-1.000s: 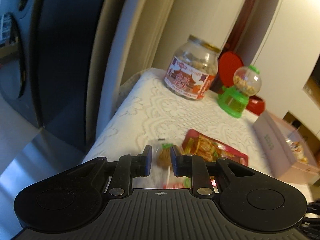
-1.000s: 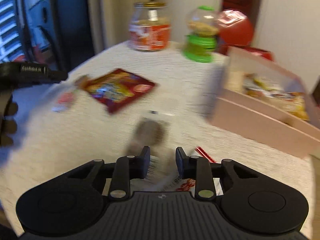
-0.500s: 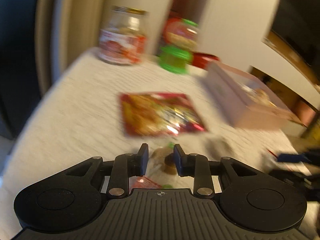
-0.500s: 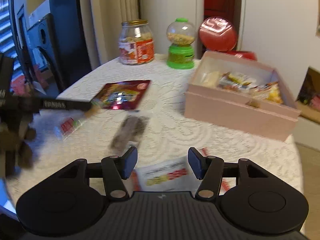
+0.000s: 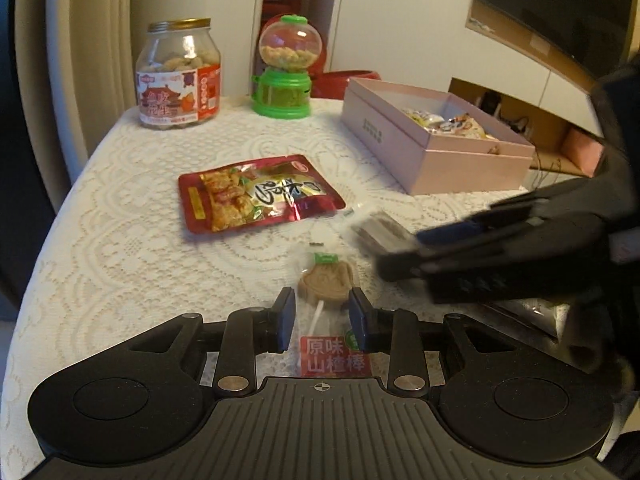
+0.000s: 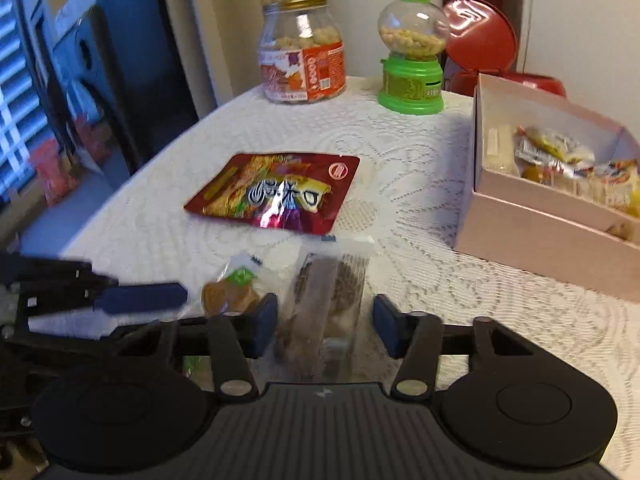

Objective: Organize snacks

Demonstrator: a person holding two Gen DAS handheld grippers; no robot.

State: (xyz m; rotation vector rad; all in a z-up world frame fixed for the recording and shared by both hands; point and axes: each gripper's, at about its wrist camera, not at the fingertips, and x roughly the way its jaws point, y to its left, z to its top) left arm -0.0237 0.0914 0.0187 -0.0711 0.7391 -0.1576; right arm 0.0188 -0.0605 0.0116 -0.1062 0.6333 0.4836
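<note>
Swung round from the table's edge, the left gripper [image 5: 322, 312] is now seen parted around a wrapped lollipop [image 5: 326, 286]. Only the right view shows the right gripper [image 6: 325, 326] closing, pads untouching, around a clear snack packet [image 6: 328, 300].

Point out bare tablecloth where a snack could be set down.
Free: left of the red foil pouch, and between it and the glass jar. Crowded: near edge, where both grippers meet the wrapped lollipop and clear packet.
</note>
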